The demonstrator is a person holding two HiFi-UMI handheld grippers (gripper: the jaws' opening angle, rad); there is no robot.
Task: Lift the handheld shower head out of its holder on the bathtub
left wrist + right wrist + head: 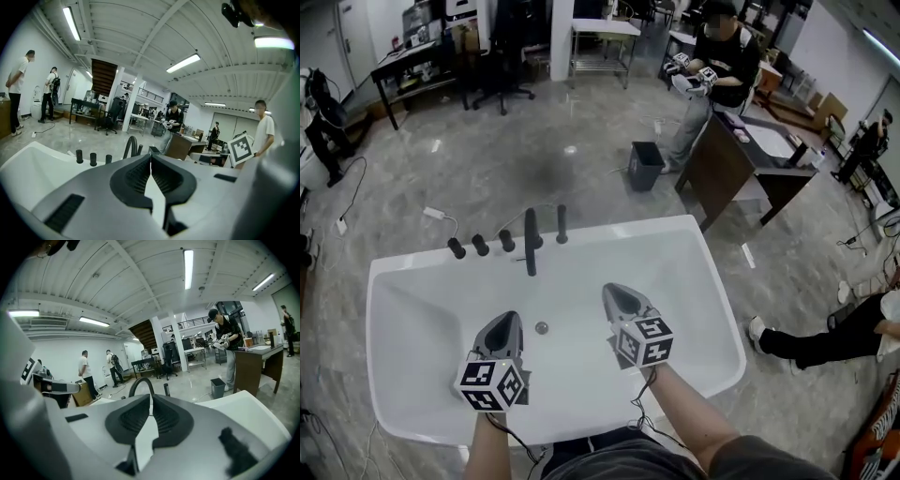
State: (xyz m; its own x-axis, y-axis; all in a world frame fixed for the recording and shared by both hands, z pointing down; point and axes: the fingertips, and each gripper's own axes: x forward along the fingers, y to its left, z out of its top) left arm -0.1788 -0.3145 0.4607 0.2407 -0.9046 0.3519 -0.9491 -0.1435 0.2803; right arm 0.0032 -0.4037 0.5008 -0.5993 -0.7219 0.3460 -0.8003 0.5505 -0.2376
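You have no words, numbers or brand marks you can read here. The marker cube [492,384] on your left gripper [509,322] and the marker cube [642,340] on your right gripper [614,292], both above the bathtub [403,281], show only black-and-white square patterns, not letters.

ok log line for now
left gripper shut, empty | right gripper shut, empty | shower head untouched on bathtub rim | not yet lifted
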